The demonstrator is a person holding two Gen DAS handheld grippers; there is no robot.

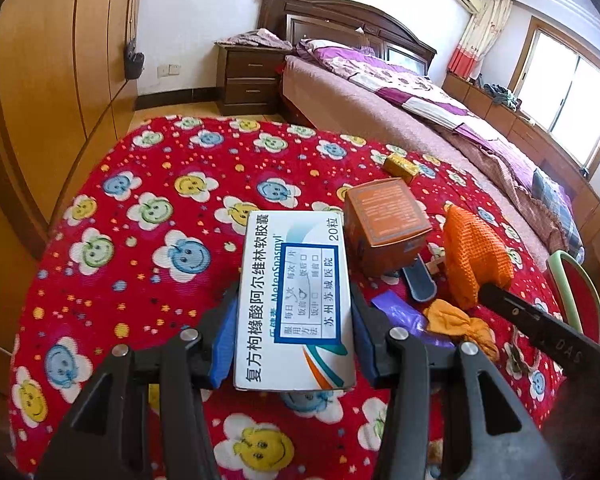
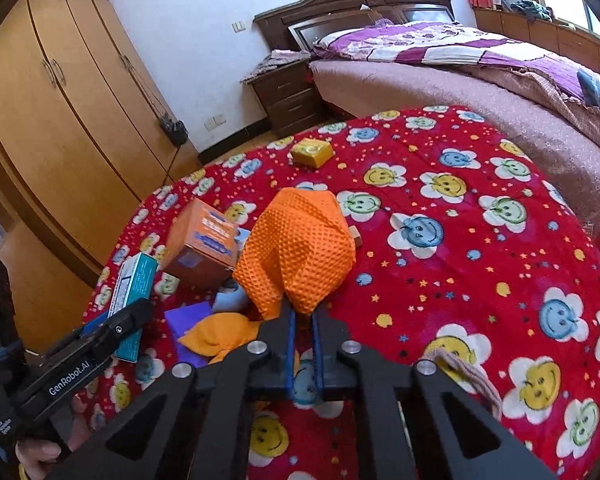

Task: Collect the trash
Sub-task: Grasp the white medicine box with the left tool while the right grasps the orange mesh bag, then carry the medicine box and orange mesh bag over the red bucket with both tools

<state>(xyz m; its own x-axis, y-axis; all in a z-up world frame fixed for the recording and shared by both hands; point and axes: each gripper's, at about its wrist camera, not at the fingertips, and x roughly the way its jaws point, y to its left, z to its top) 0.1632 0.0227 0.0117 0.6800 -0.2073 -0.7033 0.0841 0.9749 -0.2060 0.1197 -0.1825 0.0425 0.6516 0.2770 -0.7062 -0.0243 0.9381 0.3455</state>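
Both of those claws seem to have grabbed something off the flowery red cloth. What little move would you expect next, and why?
Probably a short lift. The left gripper is clamped on the white medicine box, and the right gripper pinches the lower edge of the orange waffle cloth. No bin shows in either view, so raising both clear of the red tablecloth seems the sensible start.

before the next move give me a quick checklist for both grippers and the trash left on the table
1. Left gripper clamped on the white medicine box: ok.
2. Right gripper shut on the orange cloth: ok, pinching its lower edge.
3. Cloth fully clear of the red tablecloth: cannot tell.
4. Trash still to collect: not ok, the orange box, yellow box and purple scrap remain.
5. Bin to drop into: cannot tell, none in view.
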